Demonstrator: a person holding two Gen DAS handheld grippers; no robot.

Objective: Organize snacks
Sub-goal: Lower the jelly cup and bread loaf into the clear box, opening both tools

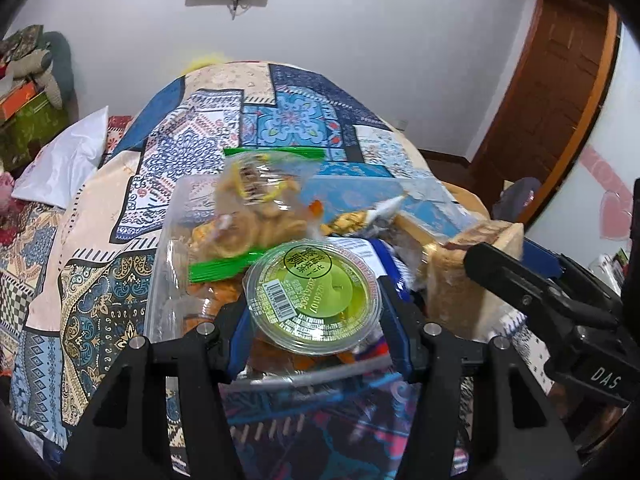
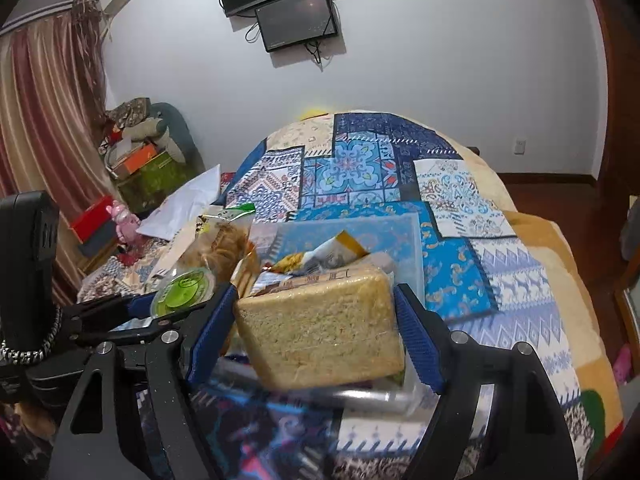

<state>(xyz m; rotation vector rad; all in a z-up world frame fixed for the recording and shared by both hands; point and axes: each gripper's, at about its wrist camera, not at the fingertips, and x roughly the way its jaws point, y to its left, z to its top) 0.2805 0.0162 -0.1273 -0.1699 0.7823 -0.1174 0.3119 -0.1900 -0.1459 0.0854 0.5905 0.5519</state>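
Observation:
A clear plastic bin [image 1: 168, 240] on the patterned bedspread holds several snacks. My left gripper [image 1: 316, 300] is shut on a round green jelly cup [image 1: 312, 296], held over the bin's near side. Behind it lies a clear bag of fried snacks with a green zip strip [image 1: 256, 216]. My right gripper [image 2: 316, 320] is shut on a tan wrapped cake block [image 2: 320, 328], held above the bin [image 2: 416, 248]. The cake block [image 1: 460, 276] also shows at right in the left wrist view, and the jelly cup [image 2: 184, 284] at left in the right wrist view.
The bin sits on a bed with a blue patchwork cover [image 2: 352, 168]. A white pillow [image 1: 64, 160] and stacked boxes [image 1: 28, 116] lie to the left. A wooden door [image 1: 552, 92] is at right. Wall screens [image 2: 292, 0] hang behind.

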